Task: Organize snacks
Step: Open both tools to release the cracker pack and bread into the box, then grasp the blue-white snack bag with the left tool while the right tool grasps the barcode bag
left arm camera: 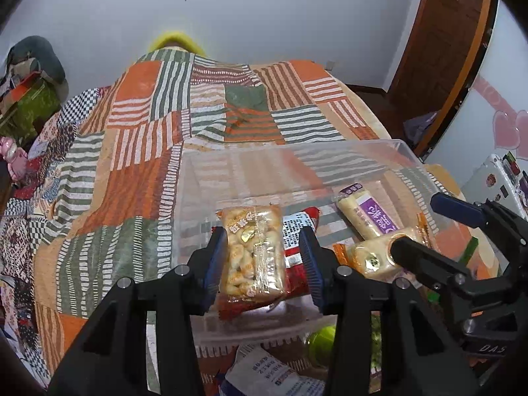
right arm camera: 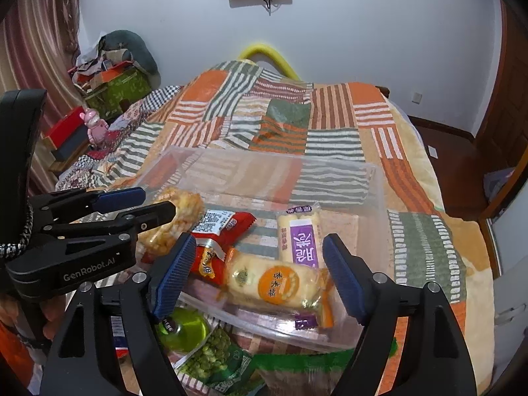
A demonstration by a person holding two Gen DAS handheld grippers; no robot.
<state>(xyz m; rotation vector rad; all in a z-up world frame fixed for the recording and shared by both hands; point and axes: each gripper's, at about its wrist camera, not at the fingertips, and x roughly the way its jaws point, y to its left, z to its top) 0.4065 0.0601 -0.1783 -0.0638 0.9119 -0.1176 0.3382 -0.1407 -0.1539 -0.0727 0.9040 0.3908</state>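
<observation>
- Clear plastic bin sits on the patchwork bedspread; four snacks are inside it, so by my reading the sorting is partly done.
- Puffed-rice bar lies at the bin's left end, between your left gripper pads; the left pad looks to be touching the wrapper, the right pad stands a little off it; jaws are narrow, but I cannot tell whether you are gripping the bar or have let it go.
- Red packet lies under and beside the rice bar; purple-label white bar rests mid-bin; orange-label cake lies against the near wall.
- Your right gripper hovers over the orange-label cake with jaws spread wide, gripping nothing; the cake looks set down.
- Left to do, as I judge it: green pea bag, green round item and a white printed packet lie on the bed just outside the near wall; these likely go in next.
- Risk: the near end is crowded; the far half of the bin has room.
</observation>
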